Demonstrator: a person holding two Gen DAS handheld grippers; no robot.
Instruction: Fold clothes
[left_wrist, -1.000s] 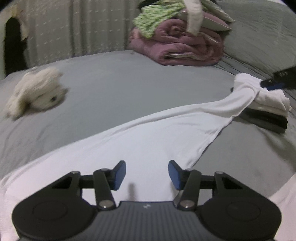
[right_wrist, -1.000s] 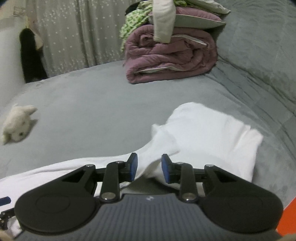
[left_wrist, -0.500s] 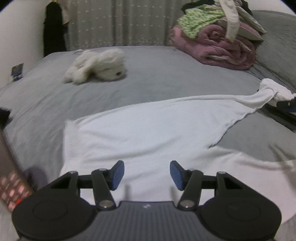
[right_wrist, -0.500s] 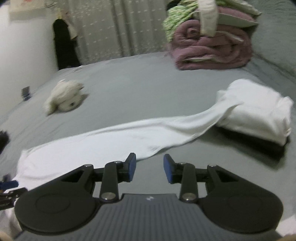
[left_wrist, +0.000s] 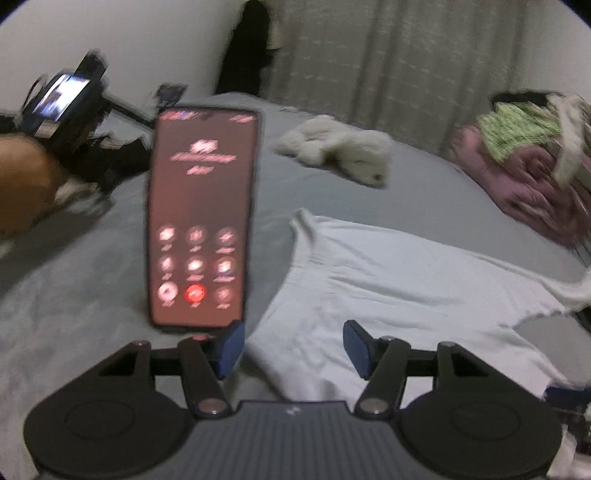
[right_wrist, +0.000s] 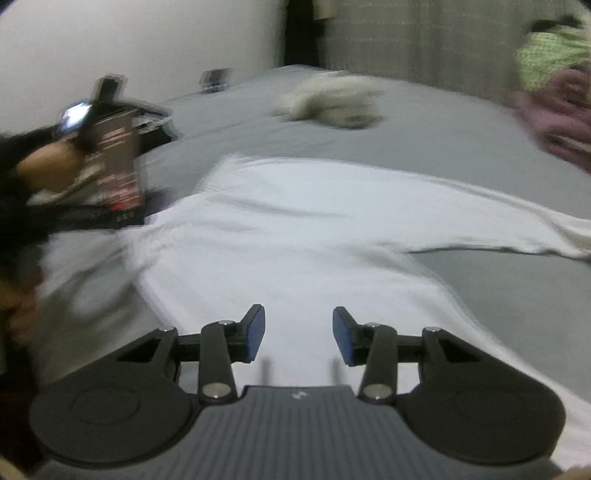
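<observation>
- Left wrist view: the left gripper (left_wrist: 293, 345) is being shown with its blue pads wide apart and nothing held between them; a white garment (left_wrist: 399, 280) is being seen spread on the grey bed (left_wrist: 424, 192) just ahead of the pads.
- A phone (left_wrist: 201, 221) with a lit reddish call screen is being shown upright at the left pad; whether it is touching the pad cannot be told. Only this view is showing the screen head-on.
- Right wrist view: the right gripper (right_wrist: 298, 336) is being shown with its pads apart and empty, directly over the white garment (right_wrist: 295, 236).
- Only this view is showing the left gripper (right_wrist: 92, 218) from the side, blurred, with a hand (right_wrist: 48, 166) behind it.
- A plush toy (left_wrist: 340, 151) and a pile of folded bedding (left_wrist: 528, 162) are being shown in both views, well apart from the garment.
- No container is being shown.
</observation>
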